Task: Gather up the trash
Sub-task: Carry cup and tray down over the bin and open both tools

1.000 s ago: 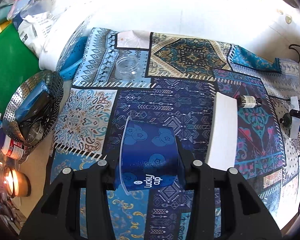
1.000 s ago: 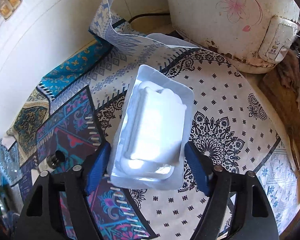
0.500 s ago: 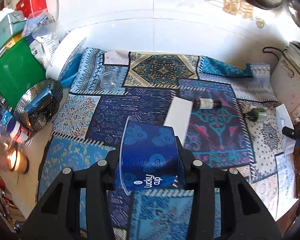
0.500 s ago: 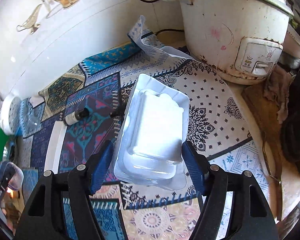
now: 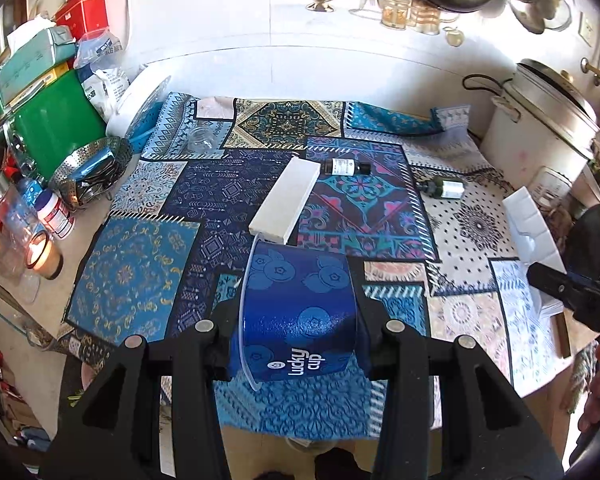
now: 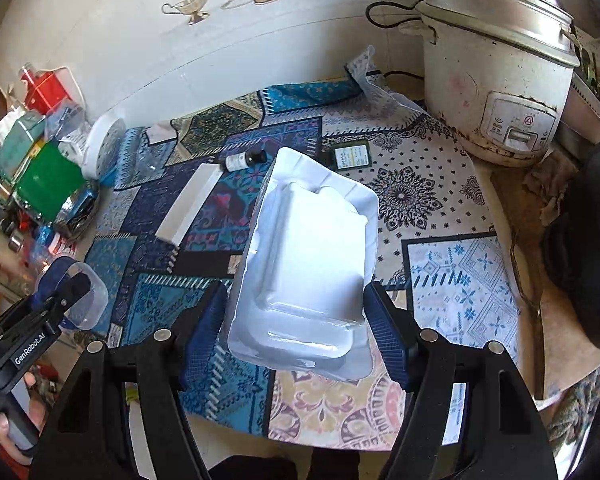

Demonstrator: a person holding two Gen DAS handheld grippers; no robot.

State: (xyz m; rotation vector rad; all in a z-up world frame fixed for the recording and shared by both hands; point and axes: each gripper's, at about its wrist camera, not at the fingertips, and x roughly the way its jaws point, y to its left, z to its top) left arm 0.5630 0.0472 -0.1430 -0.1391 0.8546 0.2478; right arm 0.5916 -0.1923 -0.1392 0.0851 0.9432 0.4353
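Observation:
My left gripper (image 5: 296, 336) is shut on a blue "lucky cup" plastic cup (image 5: 296, 312), held on its side above the table's front edge. My right gripper (image 6: 296, 320) is shut on a white plastic tray (image 6: 312, 256), held above the patterned cloth (image 6: 440, 208). The cup and left gripper also show in the right wrist view (image 6: 70, 292) at the far left. The tray also shows in the left wrist view (image 5: 534, 232) at the right. On the cloth lie a white flat box (image 5: 286, 200), a small brown bottle (image 5: 344, 167) and a small green bottle (image 5: 442, 189).
A white rice cooker (image 6: 496, 80) stands at the back right. A steel strainer basket (image 5: 90, 172), a green box (image 5: 54, 136), jars and a lit candle (image 5: 44, 254) crowd the left side. A clear jar (image 5: 202, 138) sits at the back left.
Both grippers have lifted and pulled back from the table with the cup and the tray held; more of the table and wall shows now.

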